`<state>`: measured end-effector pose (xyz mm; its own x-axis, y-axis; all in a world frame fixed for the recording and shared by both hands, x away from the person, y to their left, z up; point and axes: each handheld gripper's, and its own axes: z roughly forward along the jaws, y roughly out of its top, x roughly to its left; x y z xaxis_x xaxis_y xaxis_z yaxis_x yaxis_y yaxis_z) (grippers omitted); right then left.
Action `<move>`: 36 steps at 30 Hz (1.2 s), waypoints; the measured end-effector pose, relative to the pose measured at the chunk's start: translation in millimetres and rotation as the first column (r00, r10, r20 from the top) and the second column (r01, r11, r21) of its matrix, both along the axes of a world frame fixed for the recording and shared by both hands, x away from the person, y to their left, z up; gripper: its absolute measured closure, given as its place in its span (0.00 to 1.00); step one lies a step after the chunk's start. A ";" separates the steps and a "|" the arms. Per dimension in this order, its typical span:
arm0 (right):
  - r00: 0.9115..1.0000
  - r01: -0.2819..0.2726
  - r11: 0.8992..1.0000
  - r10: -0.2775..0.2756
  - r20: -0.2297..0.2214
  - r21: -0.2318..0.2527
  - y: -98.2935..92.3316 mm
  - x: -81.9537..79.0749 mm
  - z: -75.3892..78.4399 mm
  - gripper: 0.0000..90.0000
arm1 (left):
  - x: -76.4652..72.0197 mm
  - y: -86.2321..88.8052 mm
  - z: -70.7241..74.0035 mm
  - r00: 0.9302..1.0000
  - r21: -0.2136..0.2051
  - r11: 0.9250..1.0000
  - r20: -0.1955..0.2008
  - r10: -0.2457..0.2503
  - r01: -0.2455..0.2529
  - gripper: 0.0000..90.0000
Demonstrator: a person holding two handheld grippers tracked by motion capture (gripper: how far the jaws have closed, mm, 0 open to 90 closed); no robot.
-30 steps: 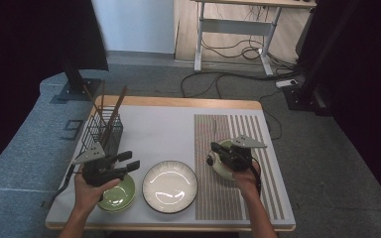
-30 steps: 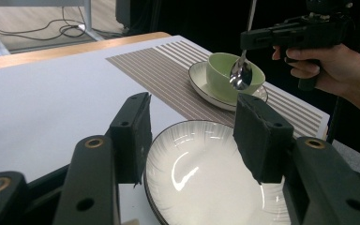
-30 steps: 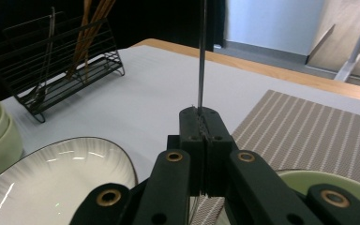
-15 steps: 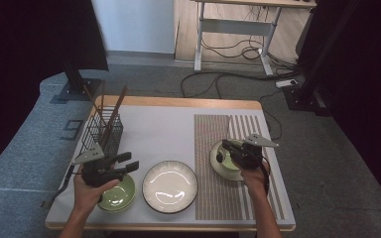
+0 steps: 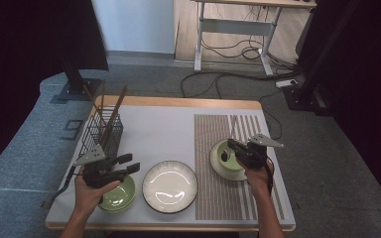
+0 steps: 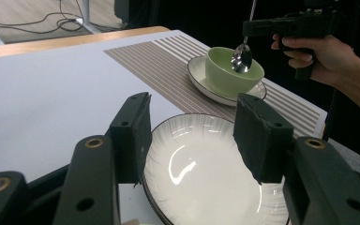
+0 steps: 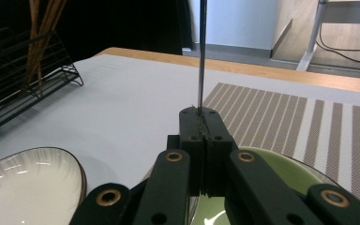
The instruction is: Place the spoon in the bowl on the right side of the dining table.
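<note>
My right gripper (image 5: 232, 148) is shut on the thin handle (image 7: 201, 51) of a metal spoon. The spoon's bowl (image 6: 242, 57) hangs just over a green bowl (image 5: 225, 157), which sits on a white saucer (image 5: 217, 169) on the striped placemat. The left gripper (image 5: 128, 163) hovers open above another green bowl (image 5: 116, 194) at the table's front left. Nothing is between its pads (image 6: 131, 126). It points toward a white ribbed plate (image 6: 201, 173) in the front middle.
A black wire rack (image 5: 101, 131) holding brown chopsticks stands at the left, behind my left hand. The striped placemat (image 5: 218, 124) covers the right half of the white tabletop. Beyond the table are a desk frame and cables on the floor.
My right gripper with the spoon has shifted a little to the right over the green bowl on the saucer. The left gripper has stayed put.
</note>
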<state>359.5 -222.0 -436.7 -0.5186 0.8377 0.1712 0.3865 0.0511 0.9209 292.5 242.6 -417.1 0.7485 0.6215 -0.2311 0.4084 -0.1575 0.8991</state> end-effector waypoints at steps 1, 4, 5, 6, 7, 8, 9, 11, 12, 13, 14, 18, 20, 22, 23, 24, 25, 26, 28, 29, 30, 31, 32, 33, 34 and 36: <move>1.000 0.003 1.000 -0.003 -0.002 -0.001 -0.7 0.2 -0.5 0.99 | 0.0 0.0 0.0 1.000 0.000 1.000 0.000 0.000 0.000 0.52; 1.000 0.012 1.000 -0.012 -0.006 -0.002 -2.9 1.0 -2.2 0.99 | 0.1 -0.2 -0.5 1.000 0.004 1.000 -0.001 0.001 -0.001 0.52; 1.000 0.015 1.000 -0.015 -0.008 -0.004 -4.1 1.3 -2.9 0.99 | 0.2 -0.3 -0.7 1.000 0.005 1.000 -0.001 0.000 0.000 0.52; 1.000 0.020 1.000 -0.021 -0.011 -0.006 -5.7 2.2 -4.7 0.99 | 0.2 -0.7 -1.2 1.000 0.007 1.000 -0.003 -0.003 0.003 0.52; 1.000 0.020 1.000 -0.021 -0.011 -0.006 -5.7 2.2 -4.7 0.99 | 0.2 -0.7 -1.2 1.000 0.007 1.000 -0.003 -0.003 0.003 0.52; 1.000 0.025 1.000 -0.026 -0.015 -0.009 -6.8 3.0 -6.6 0.99 | 0.3 -0.9 -1.4 1.000 0.007 1.000 -0.003 -0.004 0.004 0.52; 1.000 0.025 1.000 -0.026 -0.015 -0.009 -6.8 3.0 -6.6 0.99 | 0.2 -1.0 -1.4 1.000 0.009 1.000 -0.004 -0.005 0.005 0.52; 0.999 0.029 0.999 -0.030 -0.026 -0.014 -8.2 4.5 -10.3 0.99 | 0.3 -1.3 -1.6 1.000 0.008 1.000 -0.005 -0.005 0.005 0.52; 0.999 0.029 0.999 -0.030 -0.026 -0.014 -8.2 4.5 -10.3 0.99 | 0.3 -1.4 -1.7 1.000 0.007 1.000 -0.005 -0.006 0.006 0.52; 0.999 0.031 0.999 -0.031 -0.031 -0.015 -8.5 5.1 -11.7 0.99 | 0.4 -1.4 -1.7 1.000 0.007 1.000 -0.005 -0.006 0.006 0.52; 0.999 0.031 0.999 -0.032 -0.035 -0.018 -8.7 5.8 -13.0 0.99 | 0.4 -1.3 -1.7 1.000 0.008 1.000 -0.006 -0.006 0.006 0.52; 0.998 0.036 0.999 -0.037 -0.045 -0.028 -8.2 7.7 -16.3 0.99 | 0.8 -0.2 -2.2 1.000 0.005 1.000 -0.007 -0.006 0.006 0.52; 0.998 0.037 0.999 -0.039 -0.050 -0.038 -7.5 8.6 -18.5 0.99 | 1.1 1.0 -2.7 1.000 0.003 1.000 -0.010 -0.005 0.005 0.52; 0.997 0.039 0.998 -0.042 -0.065 -0.045 -8.0 10.1 -22.5 0.99 | 1.0 2.0 -3.0 1.000 0.002 1.000 -0.011 -0.003 0.003 0.52; 0.997 0.039 0.998 -0.042 -0.065 -0.045 -8.0 10.1 -22.5 0.99 | 1.0 2.5 -2.9 1.000 0.000 1.000 -0.012 -0.003 0.003 0.52; 0.997 0.043 0.998 -0.046 -0.069 -0.046 -8.5 10.8 -24.7 0.99 | 1.0 3.0 -2.8 1.000 -0.001 1.000 -0.011 -0.003 0.003 0.52; 0.996 0.044 0.998 -0.048 -0.071 -0.048 -8.8 11.1 -25.4 0.98 | 1.0 3.4 -2.8 1.000 -0.004 1.000 -0.012 -0.002 0.002 0.52; 0.996 0.046 0.998 -0.049 -0.072 -0.051 -9.1 11.6 -26.7 0.98 | 1.1 3.7 -2.8 1.000 -0.005 1.000 -0.012 -0.001 0.001 0.52; 0.996 0.049 0.997 -0.053 -0.078 -0.054 -9.6 12.2 -28.4 0.98 | 1.1 3.9 -2.9 1.000 -0.005 1.000 -0.012 -0.001 0.001 0.52; 0.995 0.050 0.997 -0.055 -0.083 -0.056 -10.2 12.7 -29.8 0.98 | 1.2 4.0 -3.0 1.000 -0.005 1.000 -0.012 -0.002 0.002 0.52; 0.995 0.052 0.997 -0.057 -0.086 -0.061 -10.7 13.3 -31.2 0.98 | 1.2 4.0 -3.1 1.000 -0.005 1.000 -0.013 -0.002 0.002 0.52; 0.994 0.057 0.996 -0.063 -0.090 -0.062 -11.5 13.9 -33.5 0.98 | 1.2 3.9 -3.3 1.000 -0.005 1.000 -0.013 -0.003 0.003 0.52; 0.993 0.059 0.996 -0.065 -0.094 -0.061 -12.0 14.3 -34.1 0.98 | 1.3 3.8 -3.7 1.000 -0.005 1.000 -0.015 -0.004 0.004 0.52; 0.993 0.061 0.996 -0.067 -0.094 -0.061 -12.4 14.8 -34.5 0.98 | 1.4 3.7 -4.0 1.000 -0.004 1.000 -0.015 -0.005 0.005 0.52; 0.993 0.064 0.996 -0.070 -0.095 -0.061 -12.7 15.1 -34.8 0.98 | 1.5 3.5 -4.3 1.000 -0.004 1.000 -0.017 -0.005 0.005 0.52; 0.993 0.068 0.996 -0.073 -0.096 -0.061 -13.3 15.8 -35.7 0.97 | 1.6 3.2 -4.9 1.000 -0.003 1.000 -0.018 -0.007 0.007 0.52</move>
<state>375.2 -235.4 -472.5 -0.4411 0.8815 0.1685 0.4791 0.0725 0.8748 294.1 245.8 -422.0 0.7483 0.6158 -0.2464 0.4237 -0.1580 0.8919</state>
